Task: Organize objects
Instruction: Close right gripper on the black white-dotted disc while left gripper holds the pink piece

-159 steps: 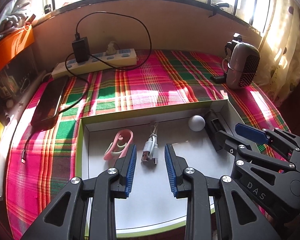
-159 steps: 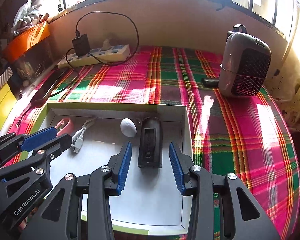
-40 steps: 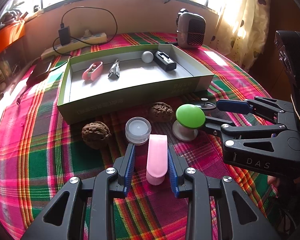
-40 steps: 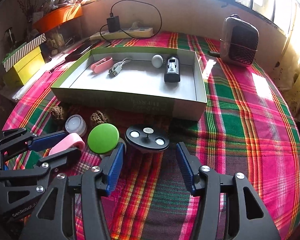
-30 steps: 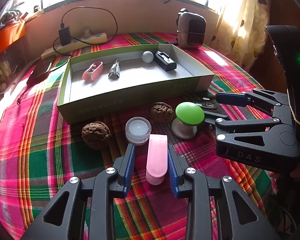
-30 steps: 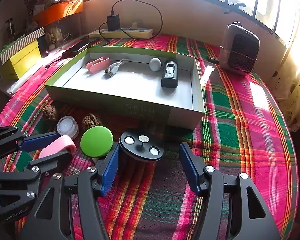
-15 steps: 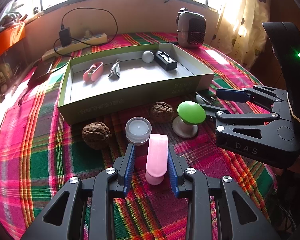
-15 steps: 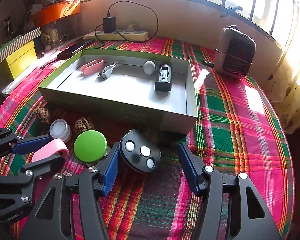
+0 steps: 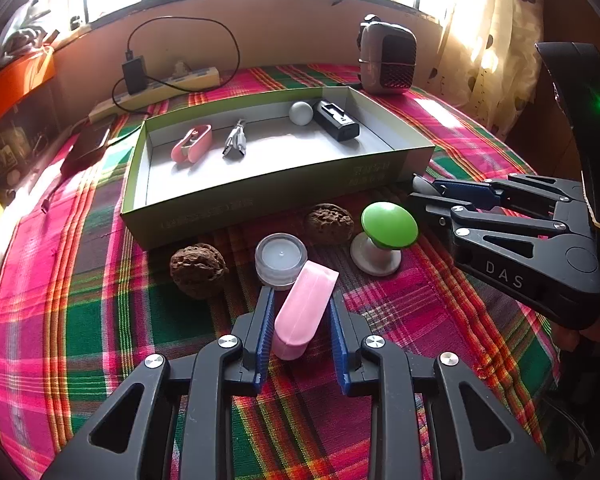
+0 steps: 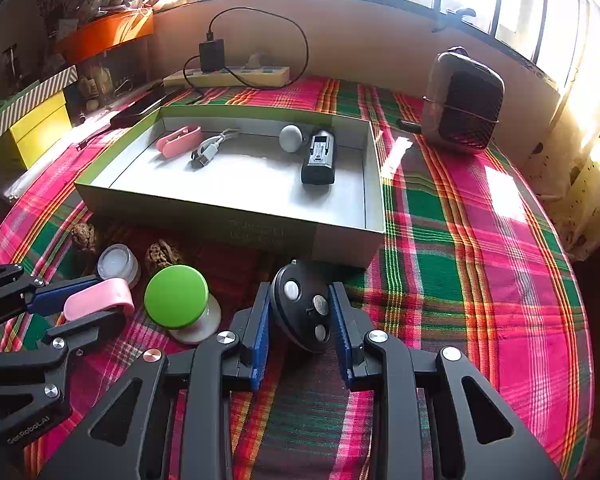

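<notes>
My left gripper (image 9: 300,312) is shut on a pink oblong case (image 9: 305,309), tilted and raised off the cloth; it also shows in the right wrist view (image 10: 100,298). My right gripper (image 10: 300,316) is shut on a black round disc with three silver spots (image 10: 306,312), tipped on edge. The green-walled box (image 9: 260,196) behind holds a pink clip (image 9: 192,148), a USB cable (image 9: 236,142), a white ball (image 9: 301,113) and a black charger (image 9: 336,120).
On the plaid cloth before the box lie two walnuts (image 9: 198,268) (image 9: 329,223), a clear tealight holder (image 9: 280,258) and a green-topped knob (image 9: 386,232). A small heater (image 10: 462,104), a power strip (image 10: 228,74) and a phone (image 9: 88,148) sit farther back.
The right gripper closed on the black disc and tipped it upright. The left gripper lifted and tilted the pink case.
</notes>
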Demonstrator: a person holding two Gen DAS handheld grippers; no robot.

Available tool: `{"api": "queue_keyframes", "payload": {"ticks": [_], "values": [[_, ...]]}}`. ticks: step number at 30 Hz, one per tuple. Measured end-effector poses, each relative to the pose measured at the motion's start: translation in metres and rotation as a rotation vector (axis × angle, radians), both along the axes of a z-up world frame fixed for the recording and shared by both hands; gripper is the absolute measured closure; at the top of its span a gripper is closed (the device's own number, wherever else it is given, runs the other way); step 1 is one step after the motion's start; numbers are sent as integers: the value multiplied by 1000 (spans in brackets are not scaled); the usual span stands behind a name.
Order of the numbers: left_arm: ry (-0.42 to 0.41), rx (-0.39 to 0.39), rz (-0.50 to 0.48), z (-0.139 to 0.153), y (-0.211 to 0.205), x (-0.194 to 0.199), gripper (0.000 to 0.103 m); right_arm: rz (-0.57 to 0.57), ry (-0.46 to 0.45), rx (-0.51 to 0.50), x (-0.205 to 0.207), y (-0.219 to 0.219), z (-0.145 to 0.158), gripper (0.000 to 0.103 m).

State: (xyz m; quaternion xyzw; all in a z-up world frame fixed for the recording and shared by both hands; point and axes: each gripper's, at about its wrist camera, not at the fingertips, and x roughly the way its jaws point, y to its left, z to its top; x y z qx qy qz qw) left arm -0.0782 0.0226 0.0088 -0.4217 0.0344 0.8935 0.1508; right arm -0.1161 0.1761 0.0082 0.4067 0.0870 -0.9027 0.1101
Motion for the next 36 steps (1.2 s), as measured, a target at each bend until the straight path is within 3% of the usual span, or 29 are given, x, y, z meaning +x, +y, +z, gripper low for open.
{"api": "queue_keyframes", "payload": {"ticks": [9,36], "values": [[3,-11,17,-1,-4,-1,87,-2,-1,-5,0,1,0,75],[8,-20,27,-1,-9,-1,87,-2,2,-13,3,1,2,75]]}}
